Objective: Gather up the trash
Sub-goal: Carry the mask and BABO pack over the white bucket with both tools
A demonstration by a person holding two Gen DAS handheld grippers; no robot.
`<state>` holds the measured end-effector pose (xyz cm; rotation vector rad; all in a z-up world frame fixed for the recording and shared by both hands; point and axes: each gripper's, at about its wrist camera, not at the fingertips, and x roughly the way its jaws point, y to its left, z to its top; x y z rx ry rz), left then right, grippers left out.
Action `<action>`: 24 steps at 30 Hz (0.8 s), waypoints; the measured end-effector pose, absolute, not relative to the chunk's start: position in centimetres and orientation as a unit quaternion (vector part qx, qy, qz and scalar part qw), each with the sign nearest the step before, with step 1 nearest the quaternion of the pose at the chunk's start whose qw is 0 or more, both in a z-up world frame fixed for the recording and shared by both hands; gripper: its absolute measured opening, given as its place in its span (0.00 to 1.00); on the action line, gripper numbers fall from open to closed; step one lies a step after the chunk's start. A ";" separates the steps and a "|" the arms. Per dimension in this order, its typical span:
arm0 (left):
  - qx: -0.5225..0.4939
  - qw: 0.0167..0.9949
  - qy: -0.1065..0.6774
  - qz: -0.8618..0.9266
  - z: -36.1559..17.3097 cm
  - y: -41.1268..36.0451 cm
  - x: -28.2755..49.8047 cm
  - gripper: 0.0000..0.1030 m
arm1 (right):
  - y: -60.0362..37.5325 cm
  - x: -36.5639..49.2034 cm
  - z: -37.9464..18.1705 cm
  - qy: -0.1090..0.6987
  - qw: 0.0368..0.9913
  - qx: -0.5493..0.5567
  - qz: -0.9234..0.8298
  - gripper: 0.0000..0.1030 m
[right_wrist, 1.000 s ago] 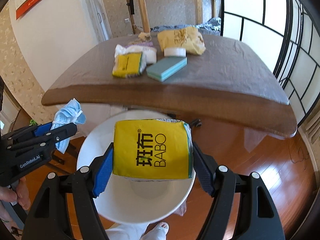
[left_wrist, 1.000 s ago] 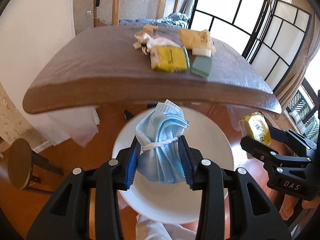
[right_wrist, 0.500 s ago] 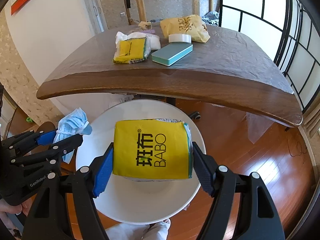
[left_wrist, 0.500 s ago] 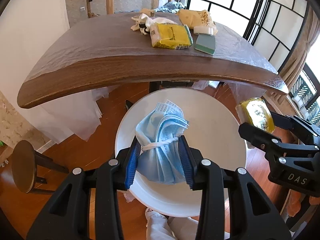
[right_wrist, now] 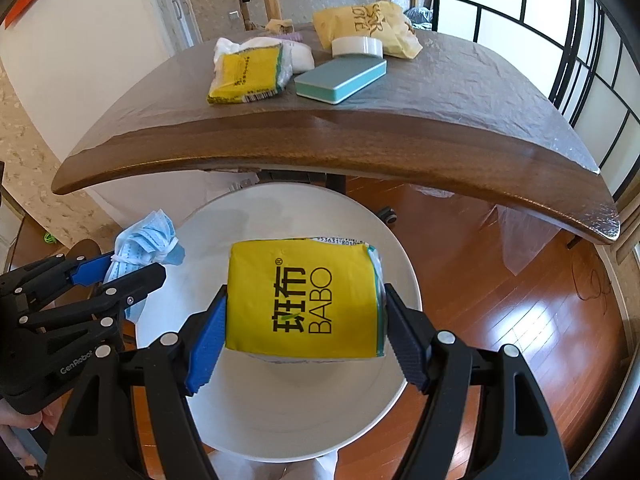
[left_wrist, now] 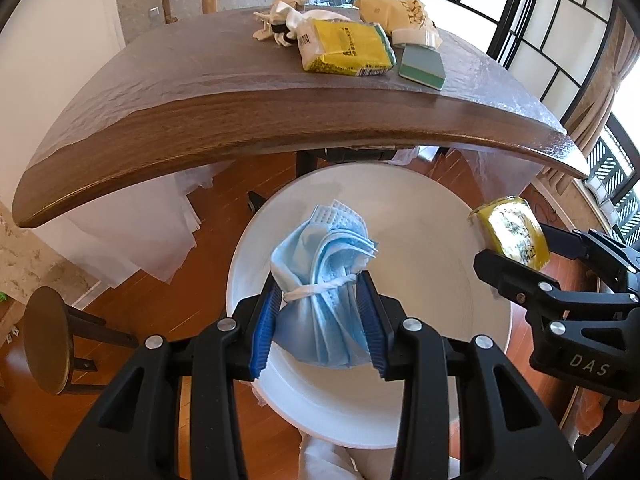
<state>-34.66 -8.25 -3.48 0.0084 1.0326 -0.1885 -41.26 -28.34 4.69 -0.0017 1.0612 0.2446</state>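
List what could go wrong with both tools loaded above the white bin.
1. The left tool pinches the blue mask low down; its loose folds and ear loop might snag on the pads at release.
2. The right tool holds the yellow pack near the white bin rim in the left view; it could land outside.

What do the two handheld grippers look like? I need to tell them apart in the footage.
Both are matte black plastic linkages with silver rivets and ribbed blue pads. The left gripper bears white "GenRobot" lettering; the right gripper bears "DAS". No cables or sleeves show.
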 end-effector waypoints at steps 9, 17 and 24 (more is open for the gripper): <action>0.012 0.859 0.503 -0.094 -4.8 -8.7 -33.8 0.39 | -28.2 -40.6 3.9 0.518 0.848 -0.002 0.110 0.70; 0.019 0.853 0.512 -0.097 -5.8 -9.1 -33.3 0.39 | -28.0 -40.2 3.2 0.531 0.841 -0.001 0.106 0.70; 0.025 0.849 0.518 -0.100 -6.4 -9.4 -32.5 0.39 | -27.5 -39.4 3.1 0.540 0.836 -0.003 0.102 0.70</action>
